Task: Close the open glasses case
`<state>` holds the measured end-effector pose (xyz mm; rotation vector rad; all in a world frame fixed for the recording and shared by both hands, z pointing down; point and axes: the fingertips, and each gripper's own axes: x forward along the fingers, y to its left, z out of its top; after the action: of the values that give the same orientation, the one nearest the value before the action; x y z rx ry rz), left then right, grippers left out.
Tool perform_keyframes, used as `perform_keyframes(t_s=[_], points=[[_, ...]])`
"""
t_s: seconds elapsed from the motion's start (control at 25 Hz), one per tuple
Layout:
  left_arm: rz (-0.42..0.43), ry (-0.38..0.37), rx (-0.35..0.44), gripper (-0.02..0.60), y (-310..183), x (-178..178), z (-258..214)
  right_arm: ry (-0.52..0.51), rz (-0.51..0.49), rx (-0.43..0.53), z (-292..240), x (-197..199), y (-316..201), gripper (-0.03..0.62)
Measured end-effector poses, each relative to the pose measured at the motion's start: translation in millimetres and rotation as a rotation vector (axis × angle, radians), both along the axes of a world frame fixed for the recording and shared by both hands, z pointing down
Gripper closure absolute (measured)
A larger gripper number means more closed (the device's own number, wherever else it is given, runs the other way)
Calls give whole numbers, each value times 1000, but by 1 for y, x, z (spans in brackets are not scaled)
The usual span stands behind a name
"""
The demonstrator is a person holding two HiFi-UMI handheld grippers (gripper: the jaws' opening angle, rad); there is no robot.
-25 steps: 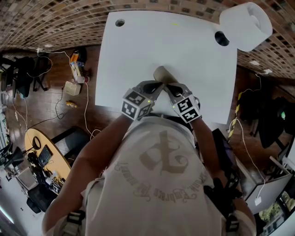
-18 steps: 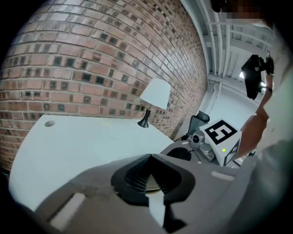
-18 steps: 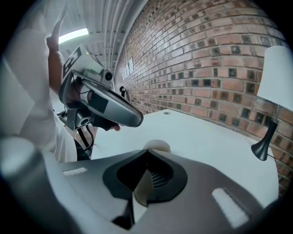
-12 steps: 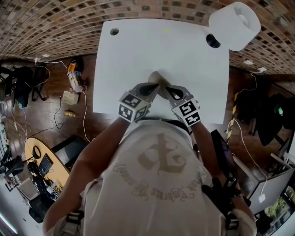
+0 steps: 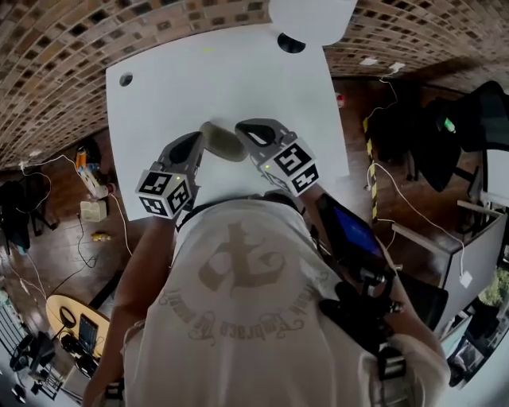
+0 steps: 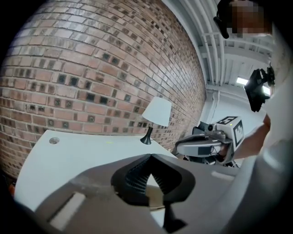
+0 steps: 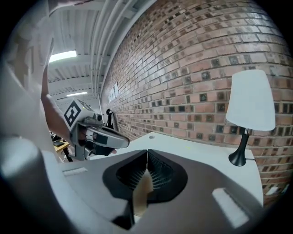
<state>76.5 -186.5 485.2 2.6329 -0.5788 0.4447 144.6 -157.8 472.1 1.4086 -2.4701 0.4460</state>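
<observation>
A tan glasses case (image 5: 223, 141) hangs above the white table (image 5: 223, 79), held between both grippers. My left gripper (image 5: 200, 143) pinches its left end and my right gripper (image 5: 243, 130) pinches its right end. In the left gripper view the jaws of my left gripper (image 6: 150, 159) meet at the tips, with the tan case (image 6: 154, 197) wedged just below them. In the right gripper view my right gripper (image 7: 147, 155) is shut on a thin tan edge of the case (image 7: 143, 191). I cannot tell whether the lid is open or closed.
A white-shaded lamp (image 5: 310, 16) on a black base stands at the table's far right corner, also seen as the lamp (image 6: 155, 112) and the lamp (image 7: 251, 100). A brick wall runs behind the table. A cable hole (image 5: 126, 79) marks the far left corner.
Both grippers have risen with the case between them, lifting it off the table. The head view has swung, so the table now sits further left and tilted.
</observation>
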Motion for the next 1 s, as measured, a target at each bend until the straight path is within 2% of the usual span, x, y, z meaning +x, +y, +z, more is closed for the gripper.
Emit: perform_keyframes(t_s=[0.28,0.6,1.0], points=[[5,13,25,577,10,-3,-7,-58,42,14,-6,8,15,588],[19,20,-6,577,26,-10,-2,-151,122,17,-9,18,30,588],[23,26,-8,577,26,-14,-3,-158,103,17,-11,9,26,588]])
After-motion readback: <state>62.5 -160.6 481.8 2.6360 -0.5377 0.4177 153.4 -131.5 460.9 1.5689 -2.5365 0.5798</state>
